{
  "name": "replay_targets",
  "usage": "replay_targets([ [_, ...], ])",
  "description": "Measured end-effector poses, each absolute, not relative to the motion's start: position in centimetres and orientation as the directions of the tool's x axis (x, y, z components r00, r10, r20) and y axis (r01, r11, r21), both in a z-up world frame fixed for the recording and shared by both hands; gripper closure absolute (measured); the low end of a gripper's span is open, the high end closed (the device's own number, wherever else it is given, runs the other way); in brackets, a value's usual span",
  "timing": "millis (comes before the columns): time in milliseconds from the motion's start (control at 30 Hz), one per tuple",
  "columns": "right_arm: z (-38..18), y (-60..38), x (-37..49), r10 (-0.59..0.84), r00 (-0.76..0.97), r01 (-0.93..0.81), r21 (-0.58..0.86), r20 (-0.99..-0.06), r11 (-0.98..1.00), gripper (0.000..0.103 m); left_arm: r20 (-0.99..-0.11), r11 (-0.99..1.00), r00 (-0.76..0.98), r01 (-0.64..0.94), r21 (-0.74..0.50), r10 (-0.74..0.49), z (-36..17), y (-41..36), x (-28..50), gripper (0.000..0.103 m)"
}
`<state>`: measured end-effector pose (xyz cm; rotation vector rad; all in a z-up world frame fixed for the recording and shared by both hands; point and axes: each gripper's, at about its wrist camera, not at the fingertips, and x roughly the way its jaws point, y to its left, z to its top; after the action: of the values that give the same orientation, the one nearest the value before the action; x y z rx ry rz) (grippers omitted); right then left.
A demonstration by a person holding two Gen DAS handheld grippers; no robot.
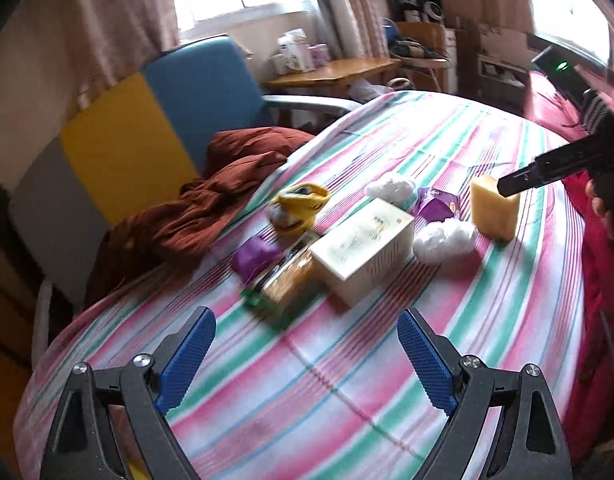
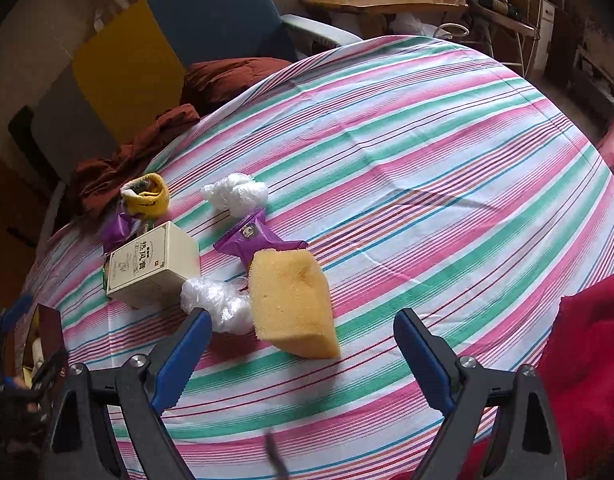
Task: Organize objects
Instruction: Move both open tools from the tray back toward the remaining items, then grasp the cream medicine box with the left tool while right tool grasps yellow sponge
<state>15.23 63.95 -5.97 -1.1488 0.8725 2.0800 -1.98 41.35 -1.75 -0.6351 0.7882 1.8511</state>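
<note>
Right gripper (image 2: 301, 354) spread wide, yellow sponge (image 2: 293, 304) just ahead, possibly untouched

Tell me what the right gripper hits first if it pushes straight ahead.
Probably the yellow sponge: it lies just ahead of the open right gripper, between the jaws' line. Depth is uncertain.

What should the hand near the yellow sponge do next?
Probably ease the right hand-held gripper forward and close on the yellow rectangular sponge. Its jaws are open and empty, and the sponge lies just ahead between them on the striped tablecloth.
</note>
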Motion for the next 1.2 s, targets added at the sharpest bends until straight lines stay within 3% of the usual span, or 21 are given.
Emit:
replay_targets([
  [467,-6.1,63.9,15.1,0.156,-0.470,-0.728,0.282,-0.869,-0.625,0.009,-0.763,-0.053,-0.286,-0.948,0.315,0.580,-4.8,51.1,-3.4,0.010],
  [733,-6.4,63.9,14.8,0.139,-0.451,-0.724,0.270,-0.882,-0.635,0.009,-0.819,0.042,-0.233,-0.953,0.299,0.525,-7.7,53.9,-3.5,0.010],
  [767,-6.4,63.9,14.7,0.137,-0.446,-0.725,0.267,-0.885,-0.635,0.009,-0.821,0.044,-0.229,-0.955,0.294,0.524,-7.9,54.1,-3.5,0.013],
  [833,-6.6,63.9,14.6,0.131,-0.431,-0.727,0.257,-0.893,-0.637,0.009,-0.848,0.052,-0.165,-0.974,0.220,0.504,-8.2,54.1,-3.5,0.037],
  [1033,-7.4,63.7,13.7,0.106,-0.378,-0.717,0.218,-0.920,-0.662,0.014,-0.826,-0.110,-0.187,-0.982,0.151,0.532,-8.0,52.1,-3.4,0.049],
  [1200,-7.7,63.7,13.4,0.101,-0.353,-0.717,0.199,-0.930,-0.668,0.017,-0.810,-0.289,-0.203,-0.956,0.043,0.551,-7.6,47.1,-1.8,0.049],
])
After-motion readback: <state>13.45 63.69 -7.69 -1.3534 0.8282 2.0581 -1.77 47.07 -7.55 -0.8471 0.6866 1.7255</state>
